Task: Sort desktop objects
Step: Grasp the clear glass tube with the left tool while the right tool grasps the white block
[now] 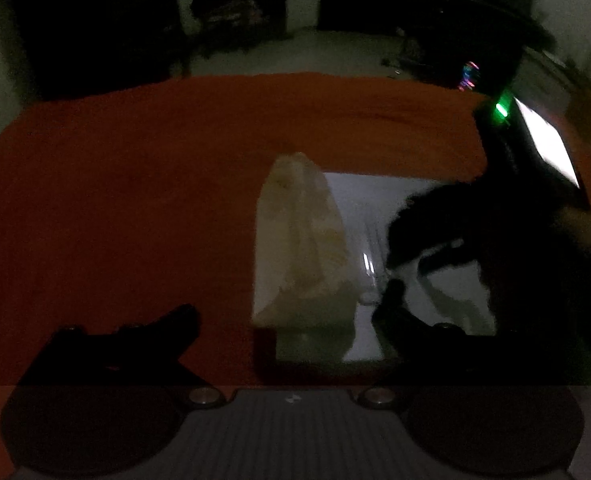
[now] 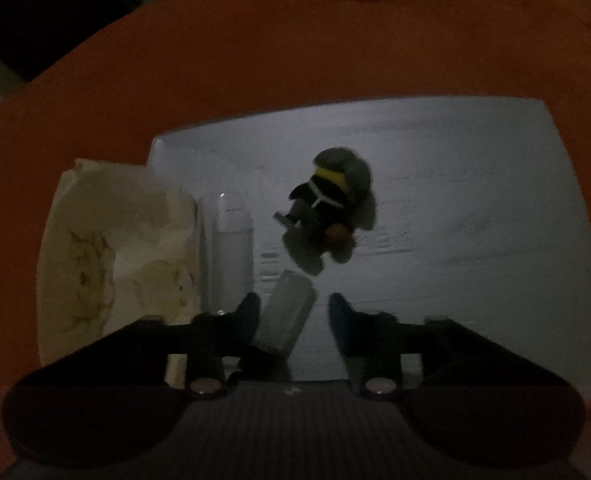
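My right claw (image 2: 294, 304) hangs wide over the white tray (image 2: 475, 200) — the small grey cylinder (image 2: 285, 310) lies between its fingers, long axis pointing ahead, touching neither. My left claw (image 1: 291, 320), also wide, is farther off.

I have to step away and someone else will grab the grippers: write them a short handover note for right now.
Right gripper: open, fingers straddling a small grey cylinder on the white tray; not closed on it.
Left gripper: open, empty, low over the orange cloth beside the tray.
On the tray: cream crumpled bag at its left edge, clear tube beside it, small dark plush toy mid-tray.
Done: cannot tell from these dim views.
Left: probably grip the cylinder and continue sorting.
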Demonstrator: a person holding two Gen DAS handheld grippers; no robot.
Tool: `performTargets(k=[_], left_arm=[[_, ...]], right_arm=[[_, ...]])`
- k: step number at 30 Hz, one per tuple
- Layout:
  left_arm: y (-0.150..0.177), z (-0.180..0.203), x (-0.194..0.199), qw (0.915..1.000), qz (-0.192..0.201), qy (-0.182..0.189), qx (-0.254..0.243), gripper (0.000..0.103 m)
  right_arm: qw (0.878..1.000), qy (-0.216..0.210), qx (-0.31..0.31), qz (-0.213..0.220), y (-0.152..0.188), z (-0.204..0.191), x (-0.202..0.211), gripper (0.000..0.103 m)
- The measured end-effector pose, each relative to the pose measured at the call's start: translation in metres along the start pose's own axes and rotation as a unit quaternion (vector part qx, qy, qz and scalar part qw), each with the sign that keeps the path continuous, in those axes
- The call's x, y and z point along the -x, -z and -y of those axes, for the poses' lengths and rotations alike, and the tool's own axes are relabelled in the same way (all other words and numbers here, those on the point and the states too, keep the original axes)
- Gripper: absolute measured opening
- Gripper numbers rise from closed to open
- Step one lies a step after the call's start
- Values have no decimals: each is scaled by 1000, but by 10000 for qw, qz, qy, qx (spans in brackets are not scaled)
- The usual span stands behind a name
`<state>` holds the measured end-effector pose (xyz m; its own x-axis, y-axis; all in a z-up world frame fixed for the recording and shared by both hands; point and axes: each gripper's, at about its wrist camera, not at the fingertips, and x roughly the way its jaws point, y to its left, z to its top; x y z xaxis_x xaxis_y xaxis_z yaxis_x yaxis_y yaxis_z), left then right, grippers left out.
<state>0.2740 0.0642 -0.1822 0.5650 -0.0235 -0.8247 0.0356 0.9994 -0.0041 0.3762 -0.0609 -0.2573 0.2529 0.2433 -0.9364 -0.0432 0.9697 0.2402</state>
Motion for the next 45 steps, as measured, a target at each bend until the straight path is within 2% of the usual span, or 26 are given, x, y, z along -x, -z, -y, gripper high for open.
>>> performTargets(k=[1, 3, 7, 12, 18, 21, 25, 30, 31, 32, 34, 35, 36, 41, 44, 45], left_arm=[[-3, -2, -2, 10000, -20, 3, 94, 97], [-8, -2, -6, 9999, -74, 4, 157, 97], [-20, 7, -14, 9995, -135, 137, 268, 96], [-41, 30, -39, 9989, -346, 207, 234, 86], [-49, 56, -83, 9977, -623, -94, 230, 86], [-49, 59, -103, 9965, -719, -296, 300, 86], [-52, 63, -114, 9967, -682, -260, 351, 85], [-50, 73, -120, 9973, -661, -316, 45, 61], [-49, 74, -119, 9977, -608, -307, 29, 60], [-49, 74, -118, 9980, -560, -309, 28, 54], [-49, 73, -116, 9979, -555, -344, -17, 41], [-49, 72, -114, 9976, -581, -372, -42, 27], [-50, 71, -113, 9973, -610, -398, -62, 20], [-63, 53, -81, 9958, -847, -329, 73, 20], [-70, 52, -56, 9969, -729, -286, -13, 25], [-73, 55, -50, 9975, -680, -157, -58, 25]], right_arm=[[10000, 6, 23, -10, 1, 1, -1, 24], [9999, 71, 124, -9, 2, 5, 0, 22], [9996, 137, 256, -75, 2, 25, 9, 21], [9990, 359, 252, -37, 1, 72, 27, 21], [9987, 513, -29, 43, 1, 124, 38, 21], [9987, 502, -96, 64, 2, 135, 42, 21], [9987, 486, -104, 56, 1, 137, 41, 21], [9987, 502, -69, 14, -2, 130, 46, 21], [9987, 509, -60, 7, -2, 130, 48, 22], [9987, 509, -59, -3, -2, 130, 47, 22], [9987, 499, -49, -12, -1, 128, 48, 22], [9988, 497, -40, -8, -1, 127, 50, 22], [9988, 494, -30, -4, -1, 126, 51, 22], [9990, 439, 1, -21, 0, 126, 57, 22], [9990, 448, 0, -21, -1, 128, 59, 22], [9989, 465, -1, -18, -1, 129, 59, 22]])
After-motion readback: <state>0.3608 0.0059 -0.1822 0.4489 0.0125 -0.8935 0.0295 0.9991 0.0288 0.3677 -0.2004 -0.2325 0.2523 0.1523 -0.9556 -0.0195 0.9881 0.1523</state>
